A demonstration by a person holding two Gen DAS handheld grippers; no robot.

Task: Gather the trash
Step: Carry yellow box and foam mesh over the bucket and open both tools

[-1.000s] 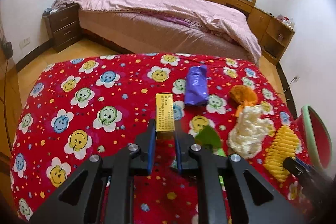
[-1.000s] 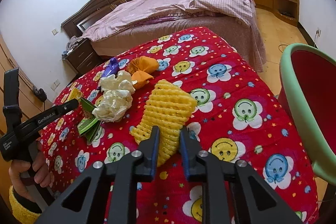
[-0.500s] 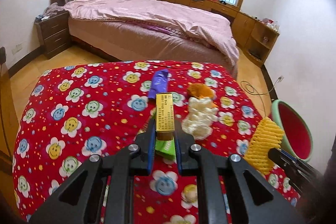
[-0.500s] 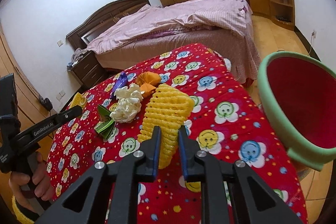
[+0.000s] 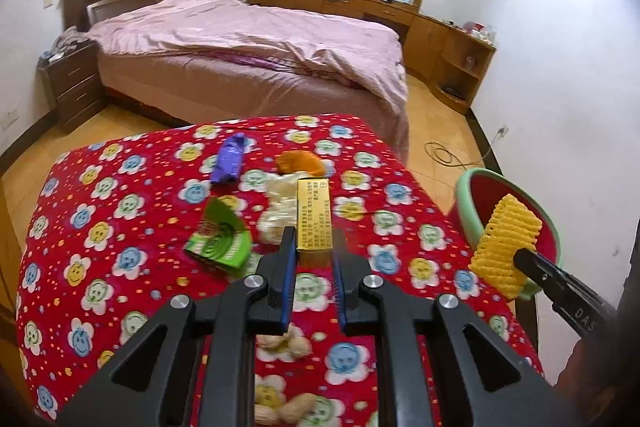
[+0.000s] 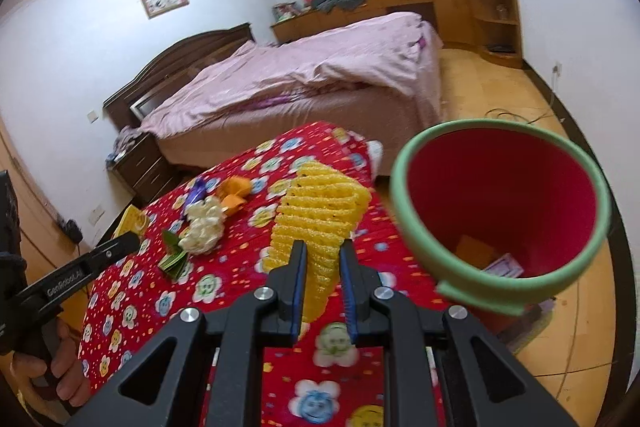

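- The left claw is clamped almost shut on the lower end of a small yellow box, which stands up between its blue-lined pads and is raised clear of the desk.
- The right claw is likewise nearly closed, pinching the bottom of a yellow foam net sleeve that rises upright from its pads.
- Under both claws lies the desk, covered in a red cloth printed with smiling flowers.
- On the cloth beyond the left claw lie a green wrapper, a crumpled white wad, an orange scrap and a purple wrapper, grouped near the middle, apart from both claws.
- A few peanuts in their shells lie on the cloth below the left claw.
- To the right, past the desk's right edge, a red bin with a green rim stands on the floor with its mouth open, with some scraps already at its bottom.
- From the left wrist view, the foam sleeve appears in front of the bin's rim.
- Beyond the desk's far edge is a strip of bare wooden floor, then a bed with a pink cover.
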